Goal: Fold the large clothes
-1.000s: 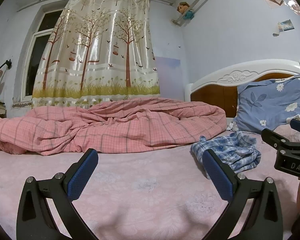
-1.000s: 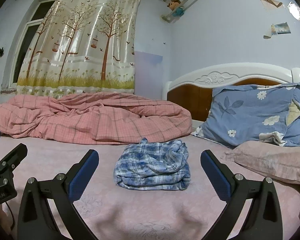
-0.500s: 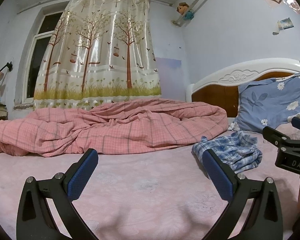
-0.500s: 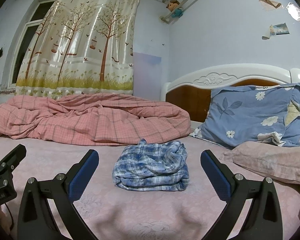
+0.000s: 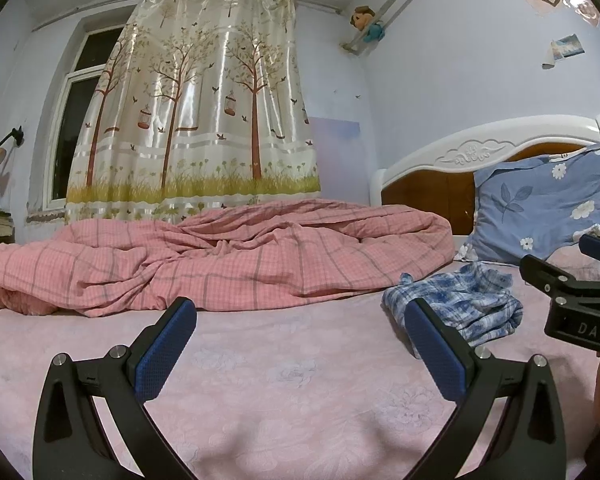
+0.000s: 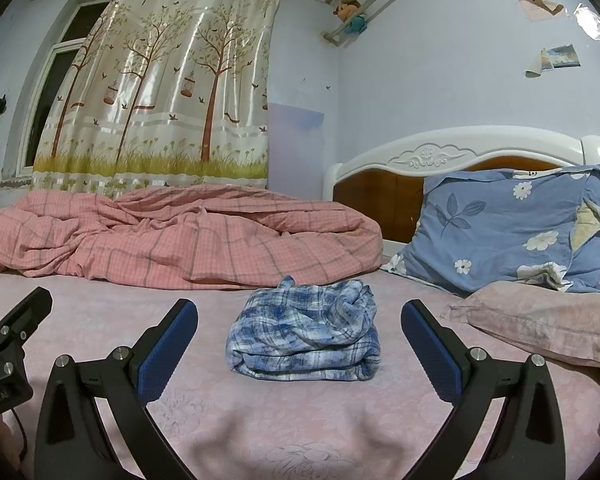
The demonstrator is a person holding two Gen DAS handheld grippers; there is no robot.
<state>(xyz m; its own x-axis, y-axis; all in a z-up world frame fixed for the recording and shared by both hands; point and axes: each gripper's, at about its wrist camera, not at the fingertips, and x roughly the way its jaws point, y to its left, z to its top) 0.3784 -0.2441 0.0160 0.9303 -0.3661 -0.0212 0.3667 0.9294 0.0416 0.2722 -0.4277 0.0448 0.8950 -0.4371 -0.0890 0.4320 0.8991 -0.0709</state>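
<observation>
A blue and white plaid garment (image 6: 306, 332) lies bunched and roughly folded on the pink bed sheet (image 6: 284, 420). In the right wrist view it lies straight ahead, just beyond my right gripper (image 6: 299, 338), which is open and empty. In the left wrist view the garment (image 5: 464, 304) lies to the right, beyond the right fingertip. My left gripper (image 5: 300, 338) is open and empty over bare sheet (image 5: 292, 380). The right gripper's body (image 5: 576, 300) shows at the left wrist view's right edge.
A crumpled pink checked duvet (image 5: 220, 256) lies across the far side of the bed. A blue floral pillow (image 6: 508, 232) leans on the white headboard (image 6: 460, 152), with a pink pillow (image 6: 540, 324) in front. A tree-print curtain (image 5: 196, 120) hangs behind.
Both views have dropped slightly lower and the bed fills less of each frame. The garment has not moved. Both grippers stay open.
</observation>
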